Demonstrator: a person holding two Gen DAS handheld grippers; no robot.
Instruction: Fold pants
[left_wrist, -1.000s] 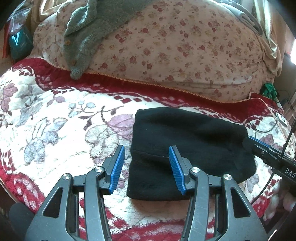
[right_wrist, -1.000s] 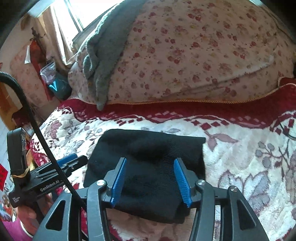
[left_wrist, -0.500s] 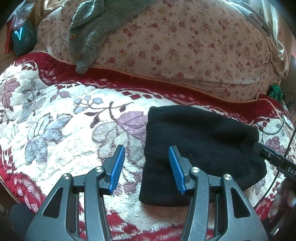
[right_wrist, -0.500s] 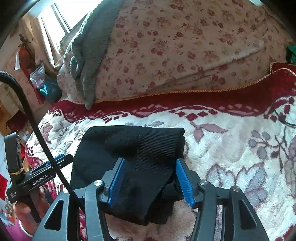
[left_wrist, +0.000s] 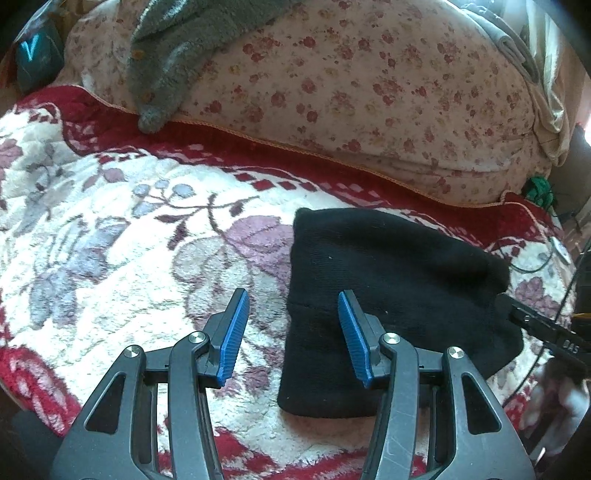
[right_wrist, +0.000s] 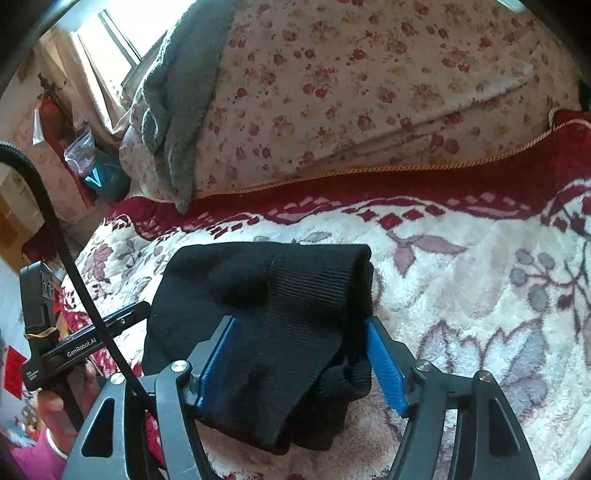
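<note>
The black knit pants (left_wrist: 388, 295) lie folded into a thick rectangle on the flowered bed blanket (left_wrist: 129, 240). My left gripper (left_wrist: 291, 332) is open and empty, its right finger over the pants' left edge. In the right wrist view the pants (right_wrist: 280, 295) are bunched up between the blue pads of my right gripper (right_wrist: 299, 362). The jaws stand wide and the cloth fills the gap, its ribbed end draped over the left pad. The right gripper's tip also shows in the left wrist view (left_wrist: 517, 314) at the pants' right edge.
A large flowered quilt roll (left_wrist: 369, 92) lies behind the pants, with a grey fleece garment (left_wrist: 177, 55) draped over it. A dark red blanket border (left_wrist: 295, 158) runs between. The left gripper's body (right_wrist: 74, 350) and its cable show at the left of the right wrist view.
The left gripper has slid left, so the pants now sit to its right. The right gripper has pushed into the pants' end, and the cloth has bunched up between its pads.
</note>
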